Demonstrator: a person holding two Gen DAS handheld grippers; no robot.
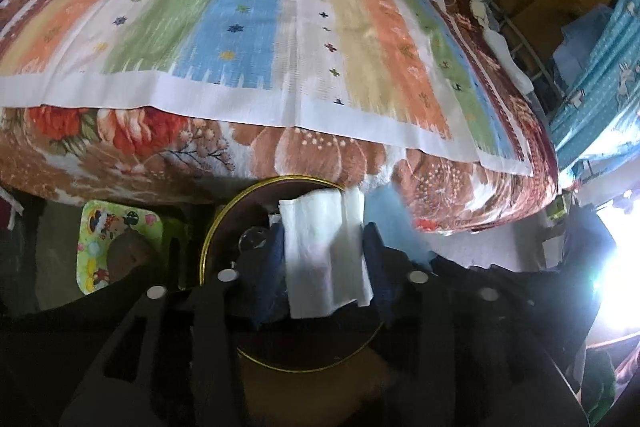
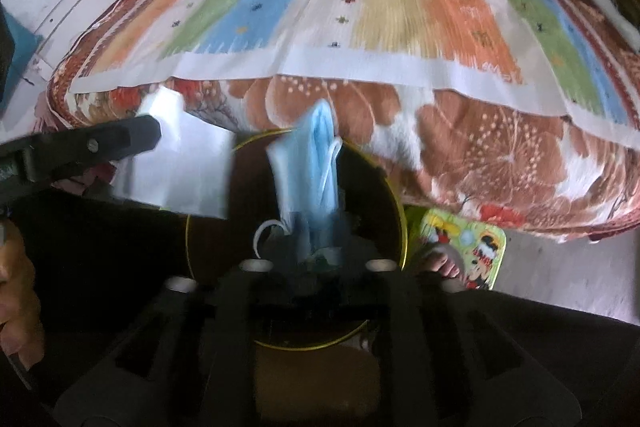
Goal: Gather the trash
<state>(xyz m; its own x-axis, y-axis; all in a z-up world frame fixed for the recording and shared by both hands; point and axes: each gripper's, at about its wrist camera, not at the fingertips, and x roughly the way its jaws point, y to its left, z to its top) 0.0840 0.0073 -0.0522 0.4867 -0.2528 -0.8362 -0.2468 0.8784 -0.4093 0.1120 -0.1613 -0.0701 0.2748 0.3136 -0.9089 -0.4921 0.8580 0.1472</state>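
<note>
Hanging right over the round bin [image 1: 208, 239], the left gripper [image 1: 326, 259] has a folded white tissue [image 1: 324, 255] between half-open fingers, and the right gripper [image 2: 316, 247] holds a blue face mask [image 2: 316, 167] just as loosely. Both seem featherlight, limp and easy to drop, so I'd pinch the tissue mid-fold and the mask by its bunched middle, not the loops.

bin [image 2: 396, 211] floor hidden, striped cloth [image 2: 360, 7] blurred
</note>
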